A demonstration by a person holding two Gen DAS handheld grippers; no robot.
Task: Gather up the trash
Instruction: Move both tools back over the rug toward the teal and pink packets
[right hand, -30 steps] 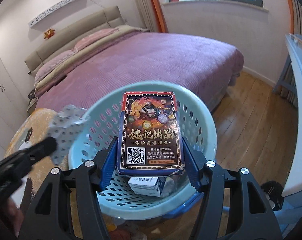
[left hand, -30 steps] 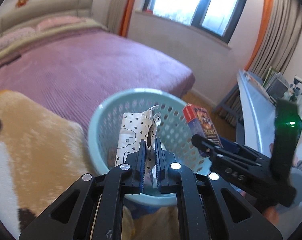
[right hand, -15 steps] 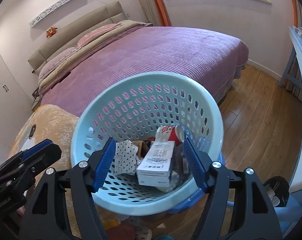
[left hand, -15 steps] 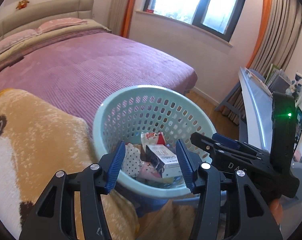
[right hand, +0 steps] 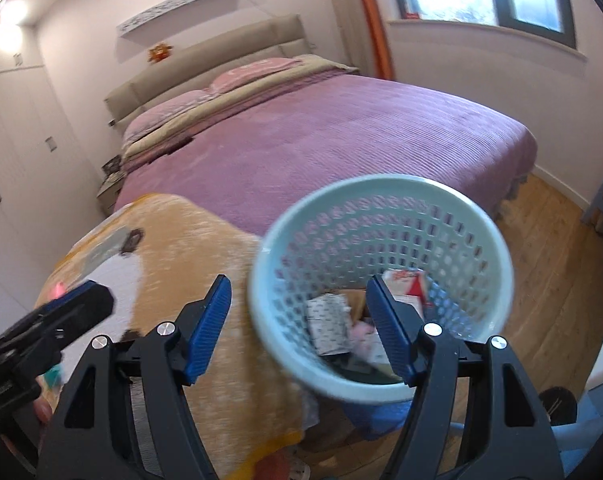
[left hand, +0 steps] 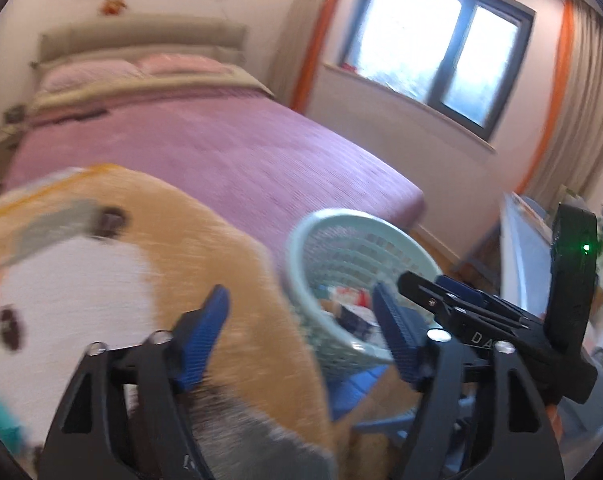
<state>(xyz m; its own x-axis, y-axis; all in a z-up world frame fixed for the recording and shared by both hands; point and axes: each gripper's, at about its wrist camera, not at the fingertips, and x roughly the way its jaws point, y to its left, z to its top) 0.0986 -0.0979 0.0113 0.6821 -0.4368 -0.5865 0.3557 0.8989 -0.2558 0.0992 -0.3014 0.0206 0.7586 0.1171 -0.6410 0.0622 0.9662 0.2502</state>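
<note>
A pale green perforated basket [right hand: 381, 184] stands on a blue stool beside the bed; it also shows, blurred, in the left wrist view [left hand: 301, 240]. Inside it lie a spotted wrapper [right hand: 327, 322], a white and red box [right hand: 405, 286] and other scraps. My right gripper [right hand: 298, 292] is open and empty, its right finger over the basket's near rim. My left gripper [left hand: 299, 300] is open with its jaws still opening and nothing between them, over the orange and white blanket [left hand: 221, 240]. Each gripper shows in the other's view: the right [left hand: 421, 284], the left [right hand: 93, 300].
A purple bed [right hand: 341, 140] fills the middle distance, with a window [left hand: 441, 44] behind. Wooden floor [right hand: 541, 240] lies right of the basket, and a white table edge [left hand: 517, 240] stands at right. Small blurred pink [right hand: 57, 290] and teal [right hand: 55, 376] things lie on the blanket's left.
The left gripper let go of the spotted wrapper and the right let go of the card box; both dropped into the basket. Both grippers then drew back and swung left toward the blanket.
</note>
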